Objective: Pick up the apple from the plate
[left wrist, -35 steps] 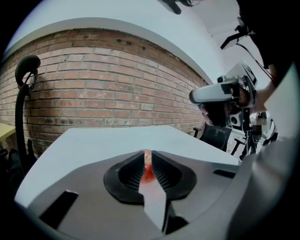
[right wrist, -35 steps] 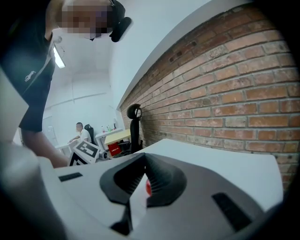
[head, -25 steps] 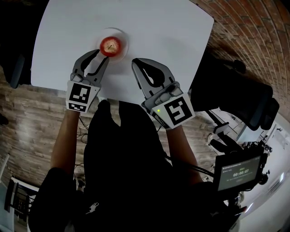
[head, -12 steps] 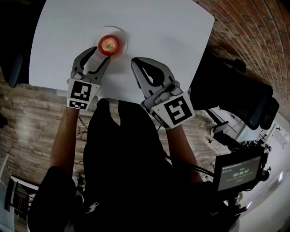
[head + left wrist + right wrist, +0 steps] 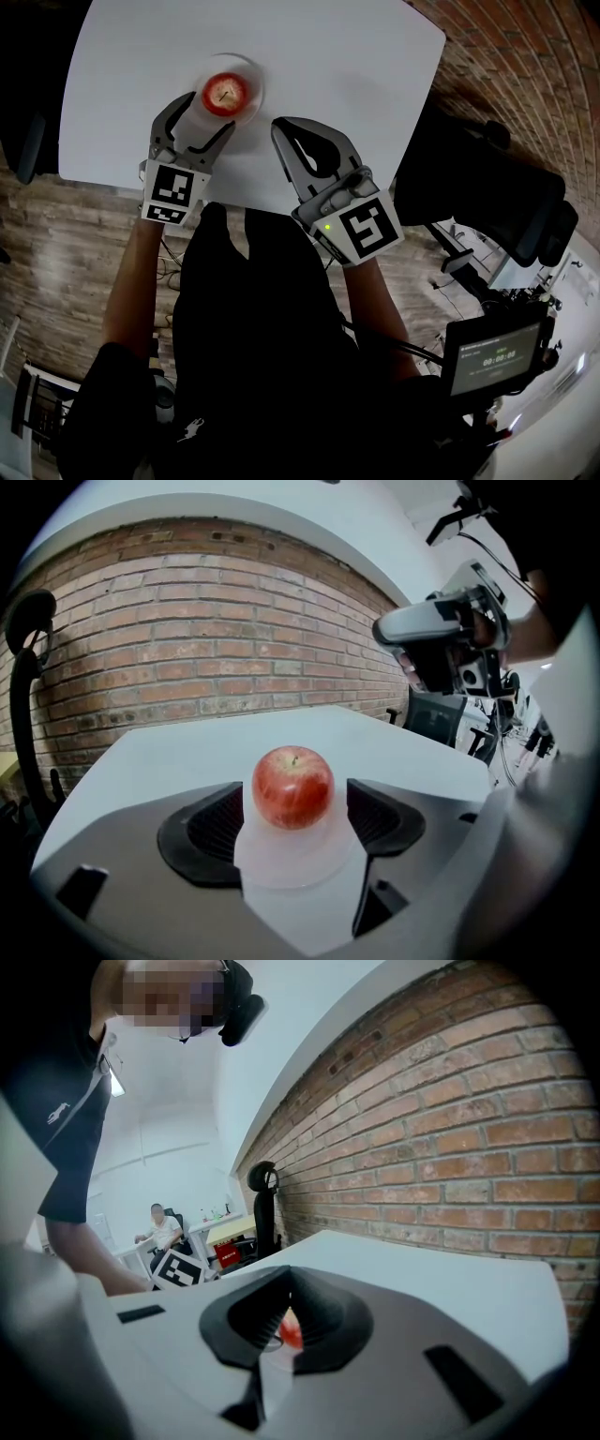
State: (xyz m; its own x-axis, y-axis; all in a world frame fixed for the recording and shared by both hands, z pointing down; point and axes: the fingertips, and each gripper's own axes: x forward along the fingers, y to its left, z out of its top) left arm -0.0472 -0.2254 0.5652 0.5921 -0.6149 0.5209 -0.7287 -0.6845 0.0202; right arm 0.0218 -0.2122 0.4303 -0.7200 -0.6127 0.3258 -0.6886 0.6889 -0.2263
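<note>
Now, approach step. Your left tool (image 5: 202, 114) is empty and its jaws are opening wide. The apple (image 5: 293, 787) sits on the plate (image 5: 291, 869) on the bench (image 5: 356, 56), centred just ahead of the tips, untouched. Your right tool (image 5: 281, 1314) is narrow, jaws together, empty. Next, advance the left tool until both pads flank the apple, then close.

One apple (image 5: 226, 92), one plate (image 5: 258, 84), one left gripper (image 5: 204, 112), one right gripper (image 5: 286, 131)

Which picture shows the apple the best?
The left gripper view: the apple sits close and centered on its plate, stem showing. The head view shows it small from above; the right gripper view shows only a red sliver.
</note>
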